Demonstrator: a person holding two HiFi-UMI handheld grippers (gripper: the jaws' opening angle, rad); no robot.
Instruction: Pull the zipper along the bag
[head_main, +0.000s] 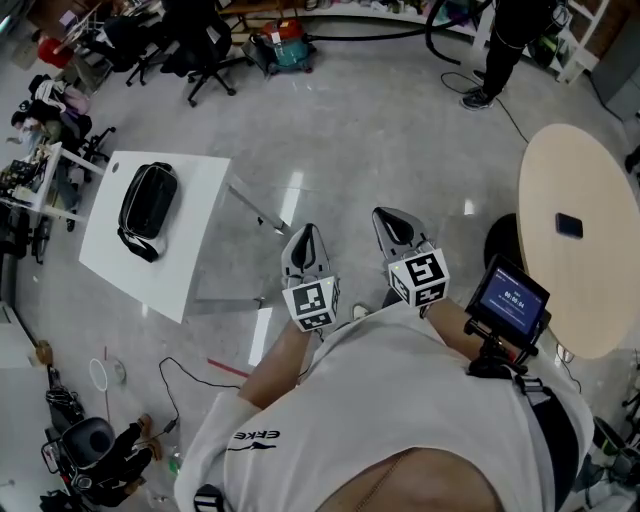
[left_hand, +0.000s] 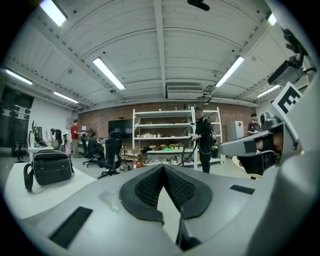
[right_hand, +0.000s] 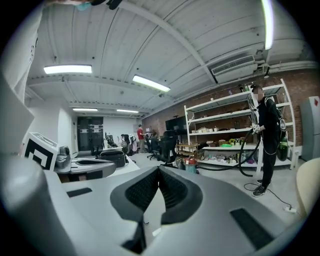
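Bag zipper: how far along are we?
Nothing looks done: the bag lies on the white table, apart from both grippers. In hand: nothing; left gripper and right gripper are shut, empty, off the table. Left: approach, grip the pull, zip along.

**Matt shells, glossy floor**

The bag (head_main: 147, 208) is black with a soft, leather-like sheen. It lies on a white table (head_main: 195, 255) whose top looks smooth and matt. The floor (head_main: 360, 130) is grey, polished and glossy, and mirrors the ceiling lights. The left gripper (head_main: 305, 243) and right gripper (head_main: 392, 225) have smooth, matt grey plastic shells. Their pads (left_hand: 150, 187) are black and rubbery-looking, with a fine raised grid. The round table (head_main: 590, 230) is a pale, matt beige. The person's shirt (head_main: 420, 400) is white cloth.
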